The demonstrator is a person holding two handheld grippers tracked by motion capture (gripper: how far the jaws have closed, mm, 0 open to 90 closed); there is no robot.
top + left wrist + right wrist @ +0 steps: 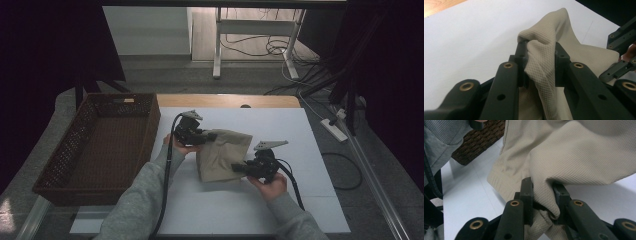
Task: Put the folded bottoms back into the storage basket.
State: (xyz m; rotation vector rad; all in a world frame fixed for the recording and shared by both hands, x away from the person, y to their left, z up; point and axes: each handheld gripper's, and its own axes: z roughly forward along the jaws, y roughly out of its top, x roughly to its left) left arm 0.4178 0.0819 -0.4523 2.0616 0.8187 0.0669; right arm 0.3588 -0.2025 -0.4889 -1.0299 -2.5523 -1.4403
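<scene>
Both grippers, left (212, 135) and right (236, 167), clench folds of the beige garment (220, 155). Each bite looks shallow, so a tug toward the basket (70, 165) probably slips one free.

- I am working in what looks like a lab or recording room, not a home.
- The bench (240, 210) carries a plain white board over a wooden top.
- Black curtains (45, 45) close off both sides.
- Behind it stands a white metal desk frame (218, 45) on a grey floor.
- Loose cables (280, 47) trail across that floor to a power strip (334, 128) on the right.
- A brown wicker basket (85, 186) sits on the left.
</scene>
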